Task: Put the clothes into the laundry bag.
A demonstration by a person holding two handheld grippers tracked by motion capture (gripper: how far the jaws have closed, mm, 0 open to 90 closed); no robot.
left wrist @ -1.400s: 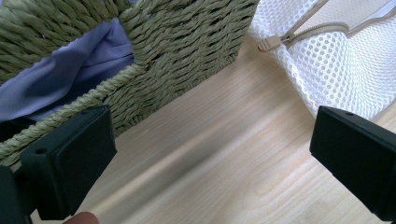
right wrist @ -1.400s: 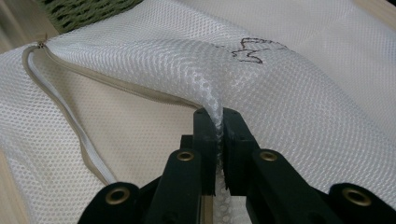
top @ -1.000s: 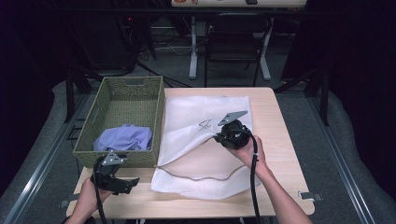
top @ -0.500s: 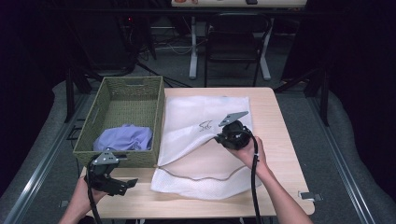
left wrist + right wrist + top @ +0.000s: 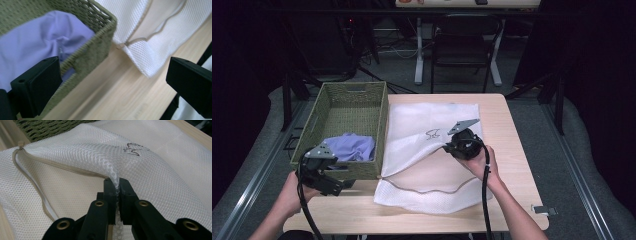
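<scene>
A white mesh laundry bag [image 5: 432,150] lies on the wooden table with its zipper edge open toward the front. My right gripper [image 5: 451,146] is shut on a fold of the bag's upper layer [image 5: 115,185] and holds it lifted. A lavender cloth [image 5: 352,147] lies in the near end of a green woven basket [image 5: 347,102]. My left gripper [image 5: 343,181] is open and empty, held above the table by the basket's near corner [image 5: 100,47], with the lavender cloth [image 5: 37,42] ahead at the left.
The basket stands along the table's left side, touching the bag's left edge. Bare wood [image 5: 362,215] runs along the front edge of the table. A dark chair [image 5: 462,45] and table legs stand beyond the far edge.
My left gripper has risen from the table's front left corner and now sits higher beside the basket. The right gripper and the lifted fold have stayed put.
</scene>
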